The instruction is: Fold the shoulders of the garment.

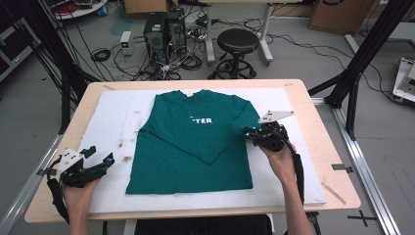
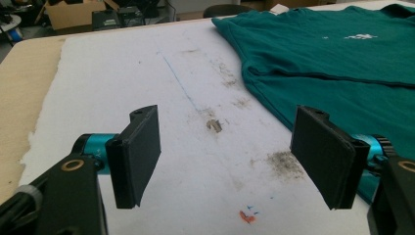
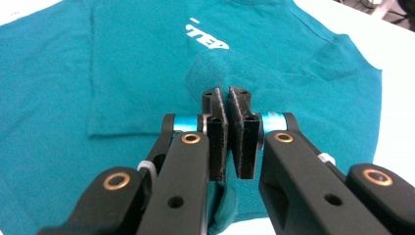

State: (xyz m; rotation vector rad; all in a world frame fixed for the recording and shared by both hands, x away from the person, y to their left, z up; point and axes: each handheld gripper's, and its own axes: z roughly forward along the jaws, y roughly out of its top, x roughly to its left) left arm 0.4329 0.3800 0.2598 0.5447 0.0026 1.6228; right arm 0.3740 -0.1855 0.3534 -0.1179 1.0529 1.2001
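We see the right gripper [image 1: 250, 132] pinched tight on a raised fold of the soft green shirt [image 1: 195, 147], which lies on the white padded sheet [image 1: 112, 117]. The left gripper [image 1: 100, 155] gapes wide over stained padding, holding nothing.

One green shirt [image 1: 193, 142] lies on one white mat [image 1: 117, 117], which covers one wooden surface [image 1: 320, 142]. The shirt carries one line of white letters [image 1: 201, 120], and one sleeve [image 1: 235, 132] is folded across its front. Two grippers [image 1: 249, 131] are at work, one at the near left [image 1: 100, 157] and one at the right, each with two black fingers [image 2: 134, 156]. Two hands [image 1: 281, 164] hold them. On the floor beyond the far edge stand one black stool [image 1: 238, 41], two dark computer towers [image 1: 154, 30] and one small white box [image 1: 126, 42].
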